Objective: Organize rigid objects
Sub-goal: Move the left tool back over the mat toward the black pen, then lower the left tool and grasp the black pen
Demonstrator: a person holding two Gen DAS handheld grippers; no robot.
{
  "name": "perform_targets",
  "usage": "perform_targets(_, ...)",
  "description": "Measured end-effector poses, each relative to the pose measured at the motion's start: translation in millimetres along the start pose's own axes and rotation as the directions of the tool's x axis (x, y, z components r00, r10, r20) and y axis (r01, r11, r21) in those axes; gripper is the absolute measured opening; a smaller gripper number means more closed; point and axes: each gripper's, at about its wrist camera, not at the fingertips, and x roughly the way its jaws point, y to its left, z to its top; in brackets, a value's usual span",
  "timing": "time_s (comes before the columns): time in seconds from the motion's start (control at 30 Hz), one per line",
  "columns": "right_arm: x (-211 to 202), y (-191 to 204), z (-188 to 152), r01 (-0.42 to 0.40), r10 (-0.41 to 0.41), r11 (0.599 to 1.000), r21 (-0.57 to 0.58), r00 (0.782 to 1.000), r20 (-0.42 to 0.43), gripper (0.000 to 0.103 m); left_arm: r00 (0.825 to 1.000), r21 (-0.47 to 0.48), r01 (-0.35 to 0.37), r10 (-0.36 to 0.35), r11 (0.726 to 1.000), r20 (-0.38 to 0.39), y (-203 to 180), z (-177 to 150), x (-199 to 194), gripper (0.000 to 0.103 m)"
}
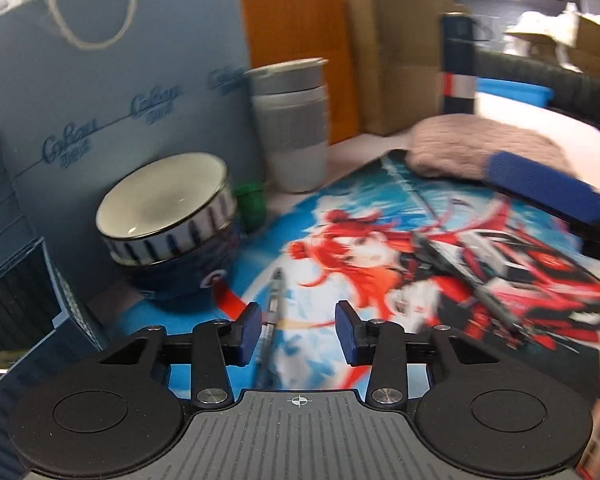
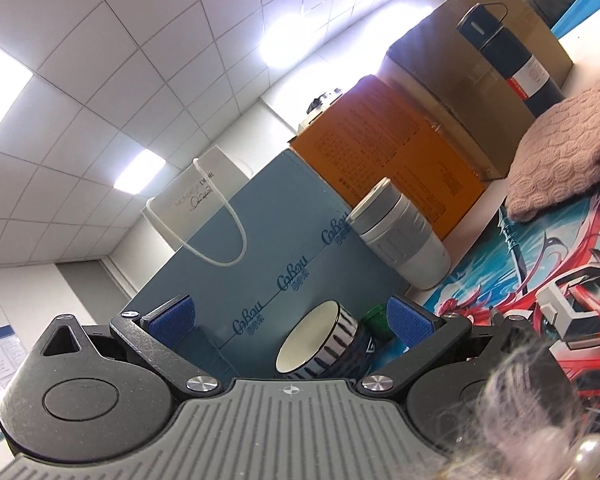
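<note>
Both claws gape empty: left claw [image 1: 296, 330] over a blurred pen [image 1: 273, 312], right claw [image 2: 291, 322] framing a half-hidden bowl [image 2: 320, 340].

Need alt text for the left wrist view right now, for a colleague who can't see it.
The left gripper hovers over a printed mat, jaws partly open, with a pen lying on the mat between its fingers, not yet pinched. Behind it stand a bowl, a grey cup and a blue bag.

Blue paper bag [image 1: 112, 80] at ten o'clock, orange box [image 1: 296, 52] and cardboard box [image 1: 396, 56] at twelve, pink knitted cloth [image 1: 480, 144] at two.
</note>
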Motion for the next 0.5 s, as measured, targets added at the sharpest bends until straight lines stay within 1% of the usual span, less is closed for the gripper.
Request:
perform_targets(0.07,-0.3,-3.0,0.0,0.000,0.000,1.000,0.014,1.000,-0.004,0.103,0.999,-0.023,-0.039,0.039,0.999,-0.005,3.6,3.5,5.0,0.038)
perform_targets(0.17,-0.9,-5.5,0.5,0.010,-0.010,1.000,0.026,1.000,-0.004,0.103,0.998,-0.067,-0.047,0.044,0.997,-0.036,6.6,5.5,16.3,0.038)
perform_targets(0.2,-1.0,-5.9,0.6,0.008,-0.008,1.000,0.029,1.000,-0.004,0.103,0.998,-0.085,-0.035,0.031,0.996,-0.049,8.0,5.2,21.2,0.038)
perform_targets(0.27,-1.2,-5.6,0.4,0.001,-0.001,1.000,0.030,1.000,-0.005,0.103,0.997,-0.135,0.014,-0.024,0.991,-0.073,13.5,3.6,27.9,0.039)
perform_targets(0.3,-1.2,-5.7,0.3,-0.003,0.004,1.000,0.031,1.000,-0.008,0.103,0.998,-0.152,0.020,-0.029,0.988,-0.061,15.8,2.9,28.2,0.039)
perform_targets(0.43,0.4,-6.8,-0.6,-0.012,0.013,0.999,0.044,1.000,-0.023,0.103,0.996,-0.148,0.035,-0.046,0.988,-0.073,18.3,4.4,29.3,0.039)
perform_targets(0.5,0.3,-7.0,-0.7,-0.012,0.013,0.999,0.045,1.000,-0.022,0.103,0.996,-0.162,0.045,-0.057,0.986,-0.073,20.8,4.3,29.1,0.039)
